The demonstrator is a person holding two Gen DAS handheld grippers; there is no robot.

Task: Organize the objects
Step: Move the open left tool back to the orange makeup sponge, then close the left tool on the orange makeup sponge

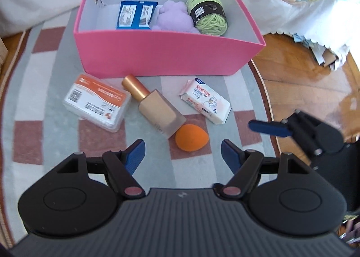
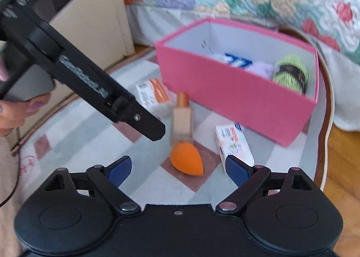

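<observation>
Left wrist: left gripper [image 1: 182, 152] jaws apart, empty, above orange sponge [image 1: 191, 137], which touches the bottle [image 1: 157, 108] base, in front of pink box [image 1: 166, 58].

Right wrist: right gripper [image 2: 178, 170] jaws apart, empty, sponge ahead. Advice: straddle sponge centrally, avoid nudging bottle.

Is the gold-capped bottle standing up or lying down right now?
Lying down. The bottle rests flat on the rug in front of the pink box, cap toward the box, base beside the orange sponge.
</observation>
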